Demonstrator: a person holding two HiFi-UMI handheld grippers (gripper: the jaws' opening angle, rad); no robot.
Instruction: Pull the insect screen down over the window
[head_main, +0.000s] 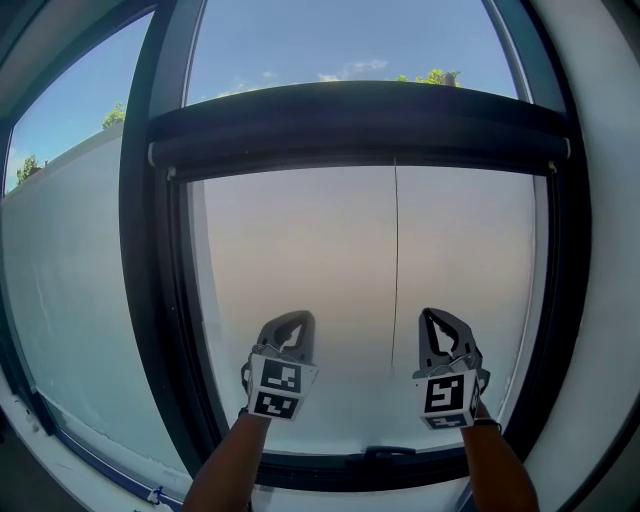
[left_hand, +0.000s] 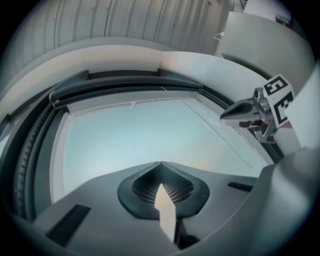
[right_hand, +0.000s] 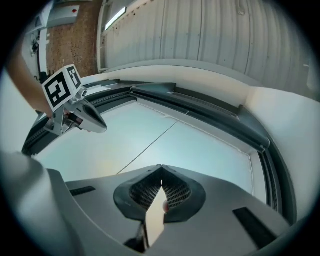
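The insect screen (head_main: 360, 130) seems to be rolled up in the dark bar across the top of the window (head_main: 150, 300); its thin cord (head_main: 396, 270) hangs down the middle of the pale pane; the left hand-held gripper (head_main: 297, 320) and the right hand-held gripper (head_main: 432, 318) are both pinched fully together on nothing, below the bar and either side of the cord; closed jaws cannot take cord or bar, so a reach now would only nudge them; pulling at one end alone could skew the screen and jam it; a weak pinch on the cord may slip
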